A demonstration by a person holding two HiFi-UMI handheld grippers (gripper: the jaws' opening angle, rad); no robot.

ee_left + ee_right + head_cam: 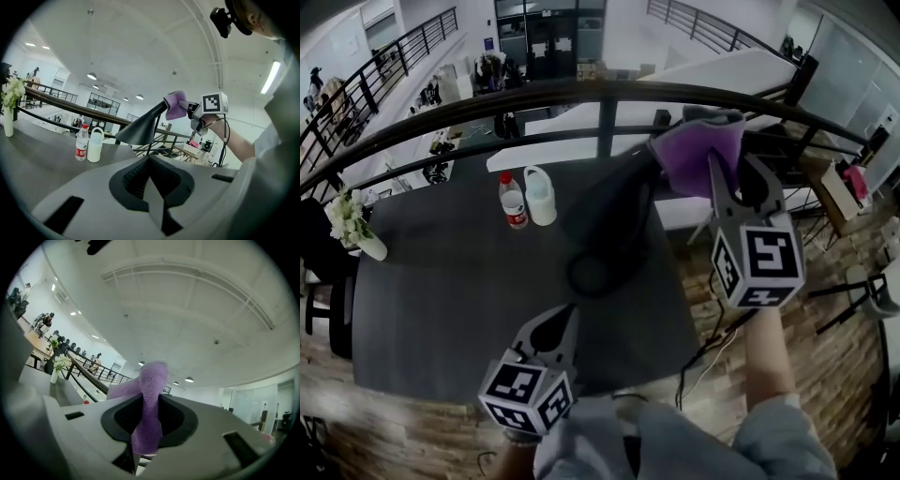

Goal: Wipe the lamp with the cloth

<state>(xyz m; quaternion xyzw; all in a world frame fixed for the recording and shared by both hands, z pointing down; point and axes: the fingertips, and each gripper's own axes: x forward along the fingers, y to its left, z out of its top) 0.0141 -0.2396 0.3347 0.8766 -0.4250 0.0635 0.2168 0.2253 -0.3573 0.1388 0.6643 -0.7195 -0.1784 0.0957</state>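
A black desk lamp stands on the dark table point(441, 300), its round base point(595, 275) near the middle and its cone shade point(623, 192) raised toward the railing. A purple cloth point(698, 150) is clamped in my right gripper point(731, 173) and rests against the shade's narrow upper end. The left gripper view shows the shade point(140, 129) with the cloth point(176, 104) at its top. In the right gripper view the cloth point(149, 394) fills the gap between the jaws. My left gripper point(562, 319) hangs over the table's near edge, shut and holding nothing.
A water bottle point(514, 202) and a white jug point(540, 195) stand side by side at the table's far edge. A white vase of flowers point(356, 230) occupies the far left corner. A black railing point(600, 94) runs just behind the table. A cable trails off the right side.
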